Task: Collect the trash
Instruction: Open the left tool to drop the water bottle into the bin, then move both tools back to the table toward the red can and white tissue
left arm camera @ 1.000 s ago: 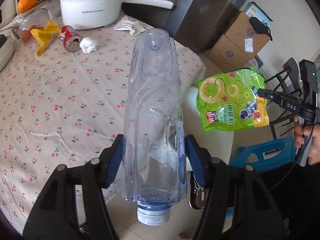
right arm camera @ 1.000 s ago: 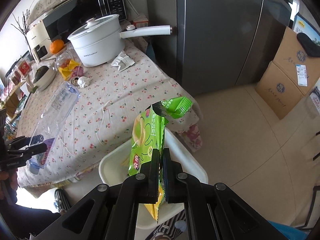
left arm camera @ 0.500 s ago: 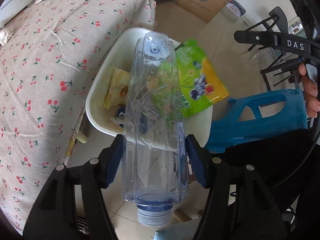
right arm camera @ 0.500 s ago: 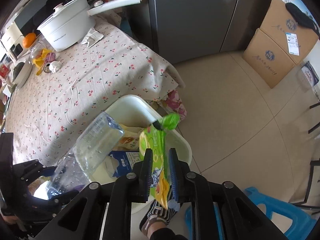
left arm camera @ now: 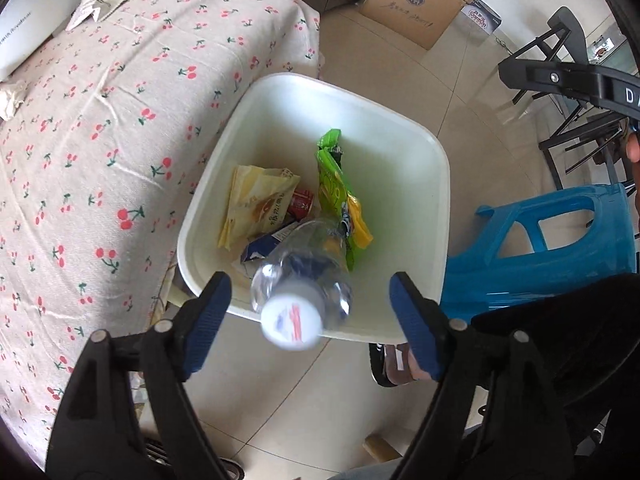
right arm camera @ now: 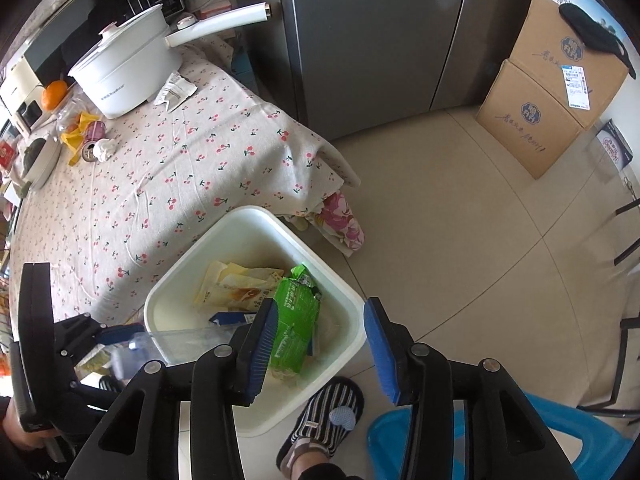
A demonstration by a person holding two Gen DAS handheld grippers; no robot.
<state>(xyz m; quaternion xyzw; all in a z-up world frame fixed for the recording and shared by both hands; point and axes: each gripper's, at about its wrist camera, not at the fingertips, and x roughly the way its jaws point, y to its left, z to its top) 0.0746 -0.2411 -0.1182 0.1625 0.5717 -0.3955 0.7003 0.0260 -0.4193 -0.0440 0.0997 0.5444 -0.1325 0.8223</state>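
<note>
1. The only clear lettering is on the right gripper's black body at the edge of the left wrist view, a white "D"; print on the wrappers and the cardboard boxes (right arm camera: pixel 552 92) is too small to read.
2. The white bin (left arm camera: pixel 436 184) stands on the floor just beside the cherry-print tablecloth (left arm camera: pixel 100 140); it holds a yellow wrapper (left arm camera: pixel 256 208), a red can (left arm camera: pixel 301 202), a dark blue carton (left arm camera: pixel 260 245) and the green snack bag (left arm camera: pixel 334 192).
3. The clear bottle (left arm camera: pixel 308 280), cap toward the camera, tips into the bin.
4. The left gripper (left arm camera: pixel 310 320) is opening, pads clear of the bottle between them.
5. The right gripper (right arm camera: pixel 320 350) is opening above the bin, the bag lying below in it.
</note>
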